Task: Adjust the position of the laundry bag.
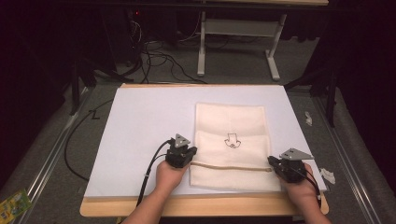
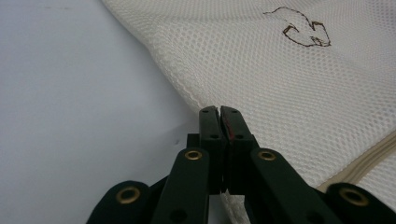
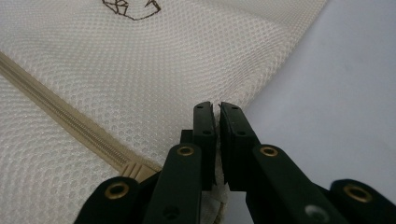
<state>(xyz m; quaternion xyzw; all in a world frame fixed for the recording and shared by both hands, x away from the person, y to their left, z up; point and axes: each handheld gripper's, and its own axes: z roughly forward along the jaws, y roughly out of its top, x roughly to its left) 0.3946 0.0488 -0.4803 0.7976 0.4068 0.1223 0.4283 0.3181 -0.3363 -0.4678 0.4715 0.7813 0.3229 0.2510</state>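
Nearest me, my left gripper (image 1: pixel 186 157) is clamped on the left edge of the cream mesh laundry bag (image 1: pixel 230 140), which lies on the white sheet (image 1: pixel 140 121) right of centre. Its beige zipper (image 1: pixel 231 167) runs left to right between my grippers. My right gripper (image 1: pixel 272 162) is pinched on the right edge, so the fold goes away from me.

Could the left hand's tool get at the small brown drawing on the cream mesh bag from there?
Probably yes: the brown drawing lies uncovered on the cream mesh bag, nothing between, but the left gripper is shut on the bag's edge.
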